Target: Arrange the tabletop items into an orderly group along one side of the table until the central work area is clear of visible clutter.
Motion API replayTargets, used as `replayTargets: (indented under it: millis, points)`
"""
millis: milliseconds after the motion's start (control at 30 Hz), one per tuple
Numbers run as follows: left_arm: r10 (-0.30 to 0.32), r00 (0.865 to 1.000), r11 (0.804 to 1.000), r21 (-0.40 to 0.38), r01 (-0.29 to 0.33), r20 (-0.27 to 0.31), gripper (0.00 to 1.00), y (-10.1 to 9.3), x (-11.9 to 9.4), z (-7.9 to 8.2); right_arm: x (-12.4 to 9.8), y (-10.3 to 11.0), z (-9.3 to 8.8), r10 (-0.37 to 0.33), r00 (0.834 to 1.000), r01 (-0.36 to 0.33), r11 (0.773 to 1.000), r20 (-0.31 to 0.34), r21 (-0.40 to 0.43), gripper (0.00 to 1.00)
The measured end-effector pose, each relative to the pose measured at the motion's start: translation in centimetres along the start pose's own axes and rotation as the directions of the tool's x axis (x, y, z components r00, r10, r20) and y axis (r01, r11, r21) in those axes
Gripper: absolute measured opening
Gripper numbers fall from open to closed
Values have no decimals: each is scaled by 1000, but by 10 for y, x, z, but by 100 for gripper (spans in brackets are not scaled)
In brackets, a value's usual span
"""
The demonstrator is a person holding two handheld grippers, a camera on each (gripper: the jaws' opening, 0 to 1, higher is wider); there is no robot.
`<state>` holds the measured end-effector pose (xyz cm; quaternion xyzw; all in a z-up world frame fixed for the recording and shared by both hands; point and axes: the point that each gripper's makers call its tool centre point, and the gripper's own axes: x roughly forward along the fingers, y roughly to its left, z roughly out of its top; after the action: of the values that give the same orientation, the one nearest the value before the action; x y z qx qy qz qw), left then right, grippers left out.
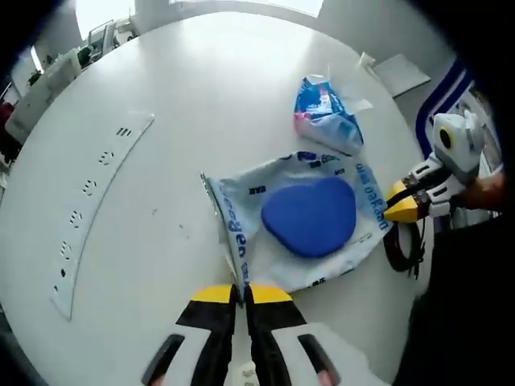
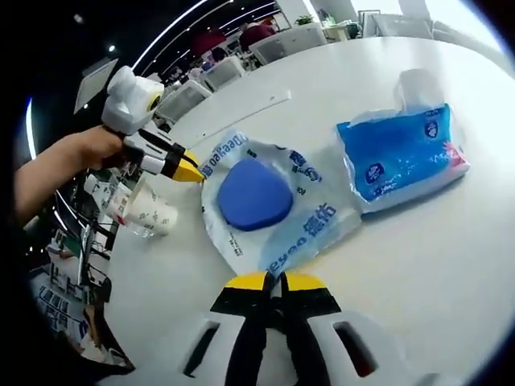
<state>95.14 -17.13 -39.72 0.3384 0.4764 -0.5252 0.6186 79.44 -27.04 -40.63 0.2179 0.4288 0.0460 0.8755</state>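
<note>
Both grippers, left and right, pinched the plastic bag edges, jaws closed.
Bag looked thin, floppy, slippery; edge grips suited it.

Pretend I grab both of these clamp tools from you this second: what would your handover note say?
Left gripper: shut on one edge of the plastic bag.
Right gripper: shut on the opposite edge of that bag.
The bag lies flat mid-table with a blue oval pad on it. A blue tissue pack sits just beyond it; paper cups stand near the white table edge.
Done: bag gripped both sides.
Left: shift bag, pad and tissues to one side beside the cups.
</note>
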Motion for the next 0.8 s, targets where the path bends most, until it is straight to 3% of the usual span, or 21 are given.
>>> replayTargets:
  millis: [200,800]
  points:
    - [11,1000,1000,21,-11,-14,0,-5,-6,0,-4,-1,4,-12,1000,13,1000,28,-20,0]
    - [73,991,997,-42,-69,111,0,-19,-51,8,-38,2,35,-4,992,21,991,127,-135,0]
